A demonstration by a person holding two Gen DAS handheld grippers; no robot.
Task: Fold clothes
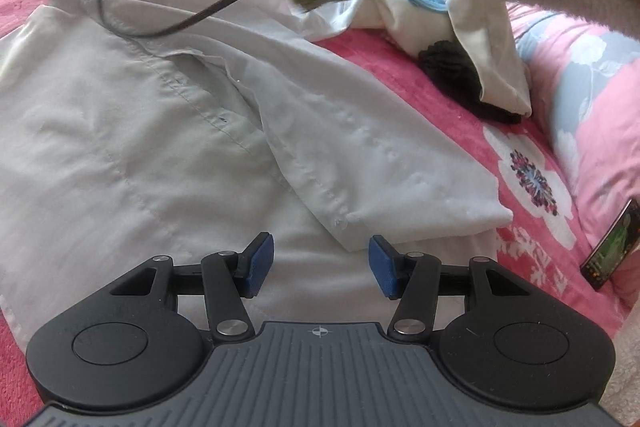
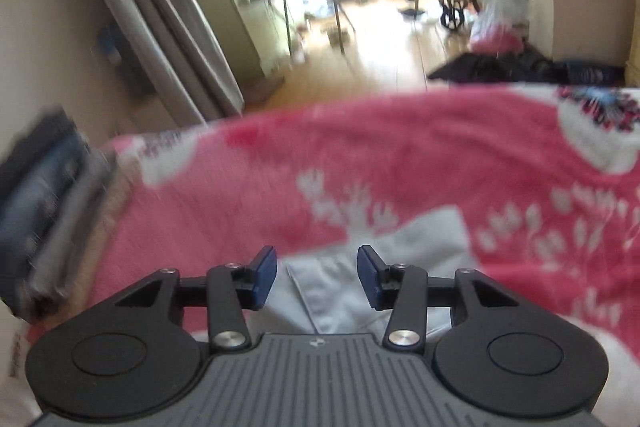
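We list: white shirt (image 1: 132, 115) spread flat on the pink blanket (image 1: 460, 115), sleeve cuff just ahead of our left gripper (image 1: 321, 265); bare blanket to its right. Left jaws apart, empty. Our right gripper (image 2: 317, 277), jaws parted, grips nothing, over the shirt's far edge (image 2: 400, 259).

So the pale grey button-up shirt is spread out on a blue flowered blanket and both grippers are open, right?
Not quite: the fleecy flowered blanket is pink, not blue, as the left wrist view shows. The pale grey button-up shirt is spread on it, with left gripper and right gripper open.
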